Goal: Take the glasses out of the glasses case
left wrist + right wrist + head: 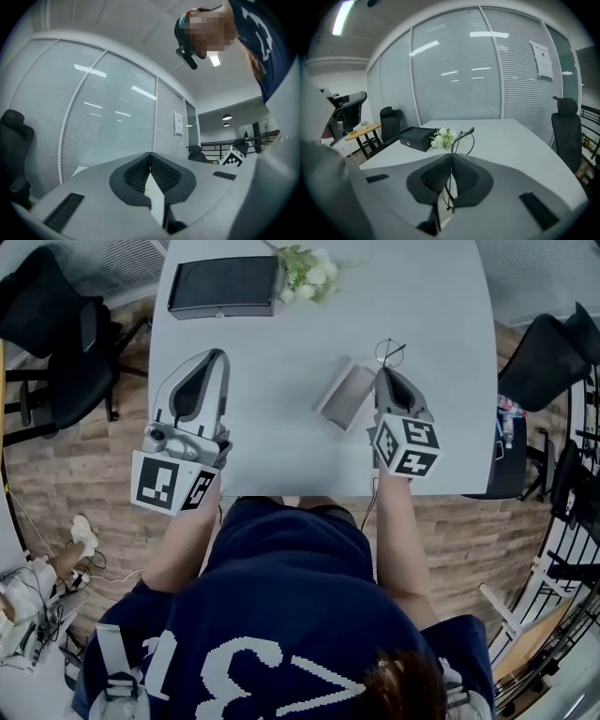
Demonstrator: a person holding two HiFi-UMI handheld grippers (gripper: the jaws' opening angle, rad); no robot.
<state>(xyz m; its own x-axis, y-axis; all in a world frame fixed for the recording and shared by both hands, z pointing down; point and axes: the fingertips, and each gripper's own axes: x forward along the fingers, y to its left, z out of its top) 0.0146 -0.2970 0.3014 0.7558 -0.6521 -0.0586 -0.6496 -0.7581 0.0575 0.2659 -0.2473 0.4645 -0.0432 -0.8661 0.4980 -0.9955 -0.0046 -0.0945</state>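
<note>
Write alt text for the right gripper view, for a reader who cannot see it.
The right gripper holds thin wire-framed glasses between closed jaws, the frame rising above the jaw tips. Beyond lies a white table with a black box and white flowers, in front of a glass wall.

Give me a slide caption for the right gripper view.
Right tool shut on thin wire-frame glasses over a white table, with white flowers and a black box beyond.
</note>
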